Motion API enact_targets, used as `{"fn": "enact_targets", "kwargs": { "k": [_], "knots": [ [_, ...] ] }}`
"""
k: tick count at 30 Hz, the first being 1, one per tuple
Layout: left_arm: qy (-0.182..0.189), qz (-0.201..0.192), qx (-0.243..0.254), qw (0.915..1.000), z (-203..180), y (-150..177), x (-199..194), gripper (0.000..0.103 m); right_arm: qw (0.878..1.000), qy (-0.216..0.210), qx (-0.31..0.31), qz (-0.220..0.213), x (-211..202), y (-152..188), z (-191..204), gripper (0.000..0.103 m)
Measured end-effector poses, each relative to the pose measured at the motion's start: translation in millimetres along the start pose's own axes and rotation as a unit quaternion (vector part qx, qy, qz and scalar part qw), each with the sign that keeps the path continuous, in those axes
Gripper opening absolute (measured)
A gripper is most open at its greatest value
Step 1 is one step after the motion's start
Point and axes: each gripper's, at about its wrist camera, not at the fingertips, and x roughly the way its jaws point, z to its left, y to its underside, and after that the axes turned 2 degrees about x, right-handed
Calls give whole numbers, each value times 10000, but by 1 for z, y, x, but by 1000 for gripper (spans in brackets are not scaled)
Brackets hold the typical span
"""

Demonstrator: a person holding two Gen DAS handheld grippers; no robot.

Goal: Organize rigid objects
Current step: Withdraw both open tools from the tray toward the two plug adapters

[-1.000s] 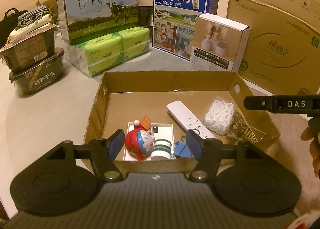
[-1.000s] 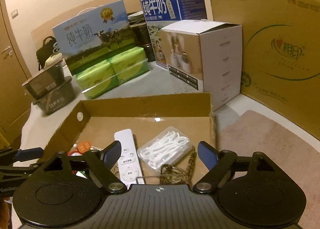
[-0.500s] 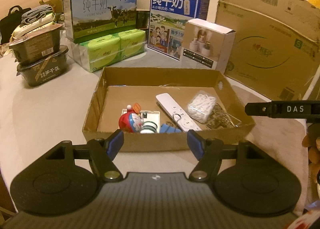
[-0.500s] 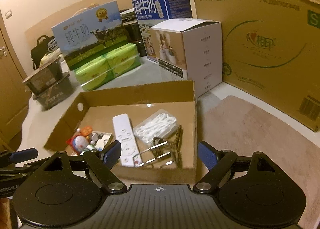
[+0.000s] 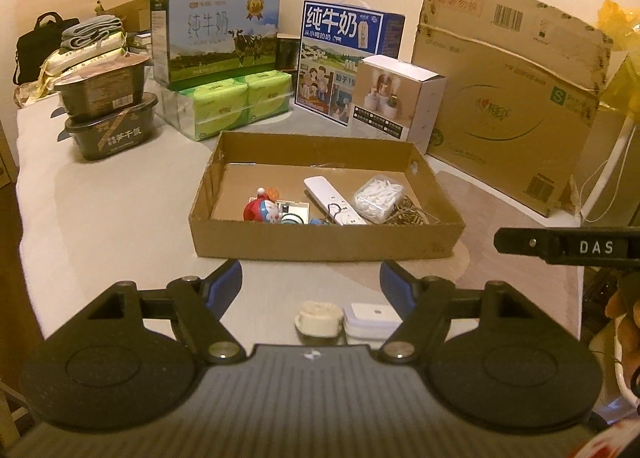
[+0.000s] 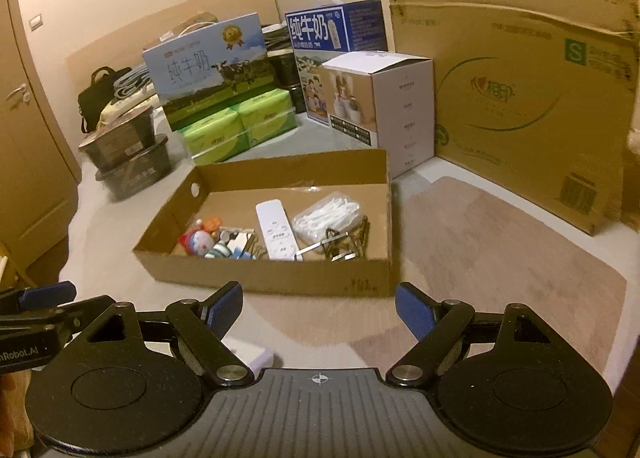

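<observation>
Filling the box, two items left

Sitting in the box (image 5: 326, 246), left to right: toy (image 5: 262, 211), remote (image 5: 334, 200), floss picks (image 5: 378, 196). Left gripper (image 5: 311, 285) is opening, empty, above a round piece (image 5: 319, 317) and white case (image 5: 372, 320) not yet boxed. Right gripper (image 6: 319, 308) gapes empty.

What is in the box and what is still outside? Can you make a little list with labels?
box: open cardboard tray on the table
inside, left: blue cat toy
inside, middle: white remote
inside, right: bag of floss picks
outside, near: round white item, small white case
left tongs: opening, nothing between them
right tongs: open, empty
</observation>
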Motion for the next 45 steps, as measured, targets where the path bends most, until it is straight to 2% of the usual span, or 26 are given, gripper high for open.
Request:
{"fn": "enact_targets", "kwargs": {
  "k": [8,20,34,45],
  "knots": [
    [60,20,-113,9999,-2,22,-29,77,10000,52,-8,2,-35,28,10,83],
    [66,21,-325,9994,2,50,-53,81,9999,81,45,118,-57,59,13,83],
    [-66,131,-264,9995,4,61,-52,81,9997,54,141,177,-61,71,13,83],
    [-196,273,-167,9993,9,67,-34,81,9996,-20,195,201,-53,82,11,83]
  ]
}}
